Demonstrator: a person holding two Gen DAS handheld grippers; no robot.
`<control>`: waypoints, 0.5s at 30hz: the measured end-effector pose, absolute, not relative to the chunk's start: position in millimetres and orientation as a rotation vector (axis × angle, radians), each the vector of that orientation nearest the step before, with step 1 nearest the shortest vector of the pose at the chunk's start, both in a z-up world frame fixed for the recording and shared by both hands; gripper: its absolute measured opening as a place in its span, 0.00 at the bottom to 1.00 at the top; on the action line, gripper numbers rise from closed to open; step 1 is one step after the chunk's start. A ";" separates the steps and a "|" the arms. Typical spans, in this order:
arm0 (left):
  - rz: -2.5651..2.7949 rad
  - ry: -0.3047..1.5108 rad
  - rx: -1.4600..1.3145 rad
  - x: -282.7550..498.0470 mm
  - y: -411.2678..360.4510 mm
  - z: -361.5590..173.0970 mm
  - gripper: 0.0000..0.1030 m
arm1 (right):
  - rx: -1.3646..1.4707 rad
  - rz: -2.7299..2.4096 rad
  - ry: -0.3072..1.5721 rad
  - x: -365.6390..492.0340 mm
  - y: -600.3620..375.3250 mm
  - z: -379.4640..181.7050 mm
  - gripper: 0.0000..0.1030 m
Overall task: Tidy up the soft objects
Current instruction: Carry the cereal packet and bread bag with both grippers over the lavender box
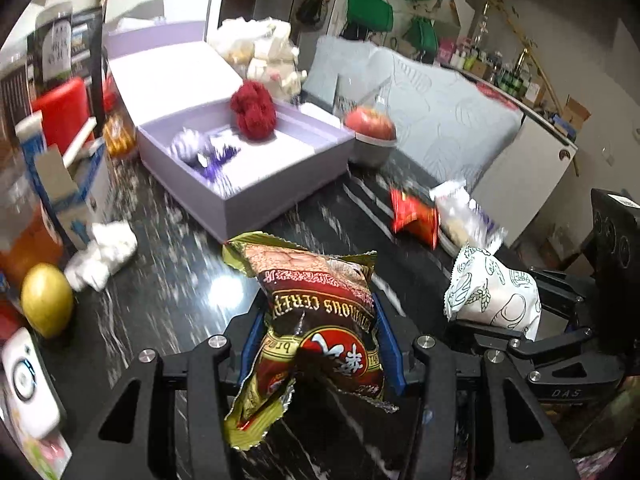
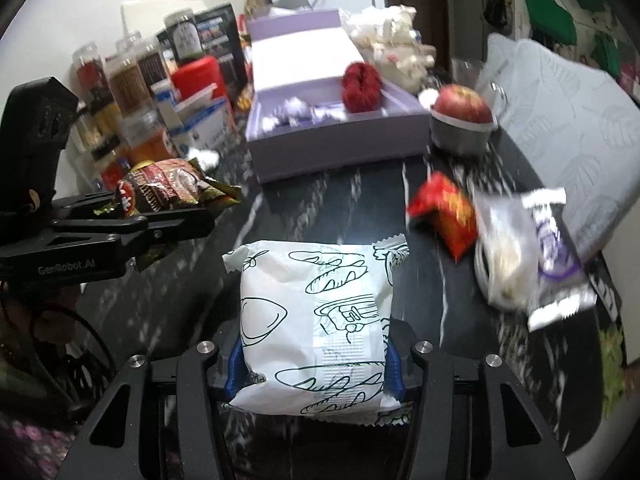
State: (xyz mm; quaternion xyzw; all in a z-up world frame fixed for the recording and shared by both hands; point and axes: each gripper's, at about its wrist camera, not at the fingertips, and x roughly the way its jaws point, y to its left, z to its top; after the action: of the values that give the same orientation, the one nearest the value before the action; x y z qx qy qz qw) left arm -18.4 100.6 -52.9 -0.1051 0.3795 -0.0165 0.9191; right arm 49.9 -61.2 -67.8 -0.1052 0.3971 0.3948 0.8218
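The left gripper [image 1: 320,344] pinches a brown and gold cereal packet [image 1: 316,320] between its blue pads, the packet standing up out of the jaws and crumpled at its lower end. The right gripper [image 2: 312,360] clamps a white bread packet [image 2: 316,328] printed with line drawings of loaves; the packet fills the gap between its pads. Each gripper shows in the other's view: the right gripper sits just to the right of the left one, and both are held above the dark marbled table [image 1: 172,280].

Ahead of both grippers, an open lilac box [image 1: 248,184] rests on the table with its lid raised behind. Inside it lie a red woolly ball [image 1: 254,110] near the far wall and some purple and white bits [image 1: 200,150] nearer the left.

To the right of the box, an apple [image 2: 462,104] sits in a grey bowl [image 2: 460,138]. Ahead and to the right of the right gripper, a red snack packet [image 2: 444,212] lies beside a clear and purple packet [image 2: 528,256]. To the left of the left gripper are a crumpled white tissue [image 1: 102,254] and a yellow fruit [image 1: 46,300].
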 end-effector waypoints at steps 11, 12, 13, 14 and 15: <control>0.035 0.598 -0.124 5.2 118.2 20.4 0.48 | -0.244 0.896 0.656 77.6 -36.4 6.9 0.51; 0.044 0.580 -0.112 8.2 119.7 27.8 0.48 | -0.242 0.895 0.642 83.2 -33.6 14.2 0.51; 0.052 0.566 -0.104 10.7 120.6 32.9 0.48 | -0.243 0.894 0.627 88.6 -30.7 21.0 0.51; 0.066 0.545 -0.092 14.5 122.5 40.7 0.48 | -0.244 0.891 0.613 92.1 -28.1 27.8 0.51; 0.074 0.531 -0.090 17.0 123.8 44.7 0.48 | -0.245 0.889 0.600 96.2 -25.7 33.1 0.51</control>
State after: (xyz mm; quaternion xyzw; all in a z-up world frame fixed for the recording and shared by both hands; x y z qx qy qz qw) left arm 17.0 123.8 44.7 -0.0443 0.2625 0.0364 0.9632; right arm 96.2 -25.7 33.1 -0.1164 0.2853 0.4222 0.8525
